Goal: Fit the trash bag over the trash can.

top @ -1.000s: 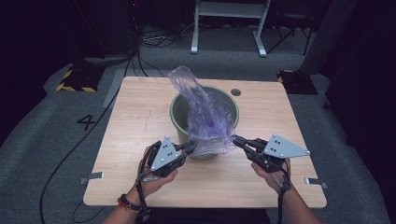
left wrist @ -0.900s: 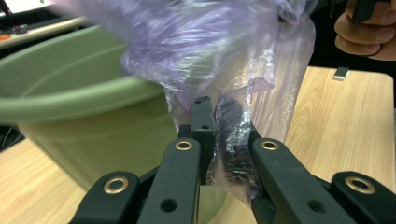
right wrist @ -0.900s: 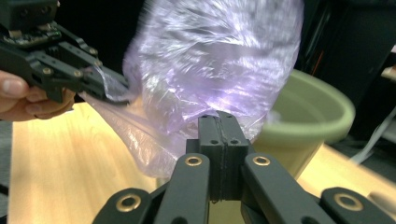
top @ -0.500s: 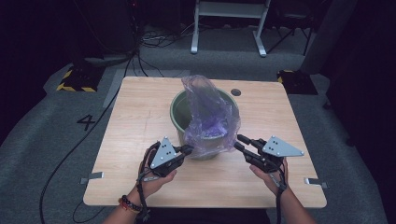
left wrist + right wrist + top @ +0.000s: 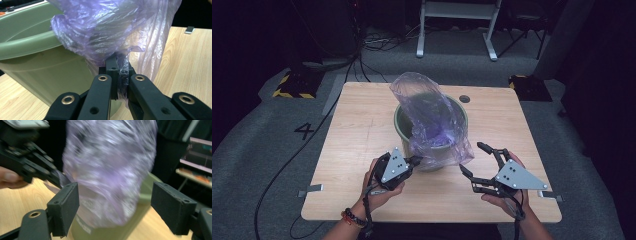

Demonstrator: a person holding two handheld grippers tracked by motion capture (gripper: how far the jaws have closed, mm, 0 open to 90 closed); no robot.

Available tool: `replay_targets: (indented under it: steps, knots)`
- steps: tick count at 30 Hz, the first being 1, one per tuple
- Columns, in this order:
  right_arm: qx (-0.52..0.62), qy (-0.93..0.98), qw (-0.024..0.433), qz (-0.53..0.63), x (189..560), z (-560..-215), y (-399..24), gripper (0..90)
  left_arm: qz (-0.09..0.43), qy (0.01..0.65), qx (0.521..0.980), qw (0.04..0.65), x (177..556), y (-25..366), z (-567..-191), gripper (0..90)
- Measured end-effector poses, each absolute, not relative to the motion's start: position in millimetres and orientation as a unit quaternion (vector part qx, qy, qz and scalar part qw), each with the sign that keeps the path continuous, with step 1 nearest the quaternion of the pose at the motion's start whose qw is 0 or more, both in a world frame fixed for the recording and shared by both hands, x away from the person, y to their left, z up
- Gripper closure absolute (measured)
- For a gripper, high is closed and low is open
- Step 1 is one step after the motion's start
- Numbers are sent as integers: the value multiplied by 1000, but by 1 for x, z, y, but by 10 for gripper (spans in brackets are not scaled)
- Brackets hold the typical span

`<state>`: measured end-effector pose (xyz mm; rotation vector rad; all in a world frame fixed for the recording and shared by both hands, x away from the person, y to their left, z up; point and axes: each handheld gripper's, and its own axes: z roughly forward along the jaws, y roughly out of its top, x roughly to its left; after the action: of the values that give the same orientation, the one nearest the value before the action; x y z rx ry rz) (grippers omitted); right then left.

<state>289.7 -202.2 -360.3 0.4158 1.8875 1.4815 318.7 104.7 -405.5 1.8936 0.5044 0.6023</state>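
While my left gripper (image 5: 416, 161) keeps its jaws clamped on a fold of the purple plastic bag (image 5: 432, 120), the bag itself stands puffed up out of the green bucket (image 5: 401, 125), its lower edge draped over the near rim & down the front wall toward me. From the left gripper view the pinch is plain: thin film is squeezed btwn the two black pads (image 5: 111, 65), w/ the bucket's wall (image 5: 37, 70) just behind to the left. My right gripper (image 5: 478, 162) sits on the near right of the wooden table (image 5: 357, 130), just beside the bag's hanging corner but apart from it; its jaws have just been opening & now stand wide w/ nothing btwn them. In the right gripper view the bag (image 5: 107, 170) looks blurred, beyond both pads (image 5: 65, 203), not touching either.
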Motion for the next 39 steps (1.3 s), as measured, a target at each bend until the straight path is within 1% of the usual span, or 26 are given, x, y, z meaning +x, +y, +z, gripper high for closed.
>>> replay_targets:
  steps: [2, 5, 9, 10, 11, 13, 14, 16, 19, 22, 24, 28, 30, 32, 35, 37, 39]
  knots:
    - [151, 730, 347, 569, 289, -355, -198, 234, 254, 208, 792, 514, 320, 103, -406, 897]
    - [153, 735, 337, 569, 292, -346, -192, 235, 257, 207, 794, 511, 321, 101, -406, 897]
    - [163, 735, 339, 565, 294, -339, -181, 272, 256, 209, 793, 511, 323, 99, -407, 897]
    - [164, 732, 336, 569, 296, -339, -179, 317, 257, 212, 792, 512, 323, 99, -408, 897]
    - [164, 733, 340, 566, 298, -339, -179, 420, 256, 214, 791, 512, 323, 99, -409, 897]
    - [184, 733, 355, 551, 305, -341, -179, 573, 255, 218, 788, 516, 323, 102, -411, 897]
    - [199, 731, 345, 554, 310, -343, -182, 661, 255, 219, 787, 518, 324, 104, -412, 896]
    - [218, 728, 335, 558, 317, -346, -189, 776, 255, 226, 785, 518, 324, 107, -414, 894]
    - [233, 728, 331, 553, 327, -351, -198, 861, 264, 237, 784, 509, 324, 110, -416, 874]
    - [247, 728, 332, 547, 337, -358, -204, 894, 265, 234, 787, 504, 322, 112, -418, 869]
    - [259, 729, 324, 545, 344, -362, -208, 898, 265, 237, 789, 501, 322, 115, -419, 847]
    - [279, 727, 320, 539, 357, -372, -215, 900, 263, 254, 785, 500, 323, 123, -421, 760]
    - [285, 727, 323, 535, 362, -375, -217, 900, 258, 259, 783, 503, 324, 127, -420, 683]
    - [290, 725, 325, 533, 365, -377, -219, 900, 255, 265, 784, 500, 323, 130, -419, 574]
    - [295, 724, 327, 531, 367, -379, -221, 900, 261, 279, 783, 491, 319, 134, -418, 352]
    - [295, 724, 330, 529, 367, -378, -222, 900, 258, 284, 778, 497, 315, 140, -417, 268]
    - [295, 722, 332, 530, 367, -377, -223, 900, 250, 296, 772, 505, 312, 146, -414, 223]
